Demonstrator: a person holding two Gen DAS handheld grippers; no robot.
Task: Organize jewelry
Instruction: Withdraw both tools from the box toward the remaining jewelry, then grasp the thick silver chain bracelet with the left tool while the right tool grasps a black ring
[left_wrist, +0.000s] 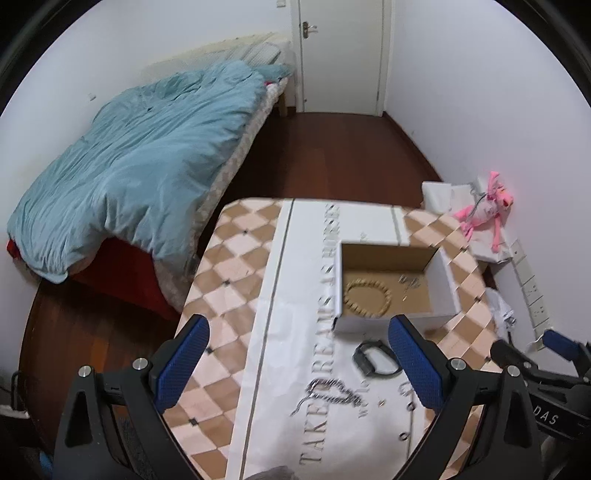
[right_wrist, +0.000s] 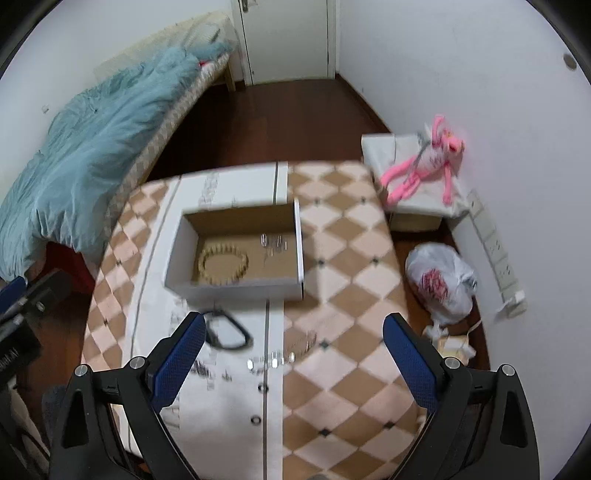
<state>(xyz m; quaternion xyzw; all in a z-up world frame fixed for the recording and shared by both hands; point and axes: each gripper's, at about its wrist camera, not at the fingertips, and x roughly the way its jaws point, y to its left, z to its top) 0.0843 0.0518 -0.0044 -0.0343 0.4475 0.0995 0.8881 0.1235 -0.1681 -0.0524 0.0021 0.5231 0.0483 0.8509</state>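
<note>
An open white cardboard box (left_wrist: 445, 280) (right_wrist: 181, 236) stands on the checkered table. Inside it lie a wooden bead bracelet (left_wrist: 366, 297) (right_wrist: 222, 263) and small silver pieces (left_wrist: 408, 283) (right_wrist: 273, 243). On the white paper in front of the box lie a black band (left_wrist: 375, 357) (right_wrist: 226, 333), a silver chain (left_wrist: 334, 394) and small rings (left_wrist: 405, 435) (right_wrist: 255, 420). A blurred silver piece (right_wrist: 291, 350) lies near the paper's edge. My left gripper (left_wrist: 295, 363) is open and empty above the paper. My right gripper (right_wrist: 293, 356) is open and empty, also above the table.
A bed with a blue duvet (left_wrist: 140, 155) stands left of the table. A pink plush toy (right_wrist: 424, 162) lies on a white box by the right wall. A plastic bag (right_wrist: 441, 280) sits on the floor at right. The other gripper shows at the right edge (left_wrist: 546, 373).
</note>
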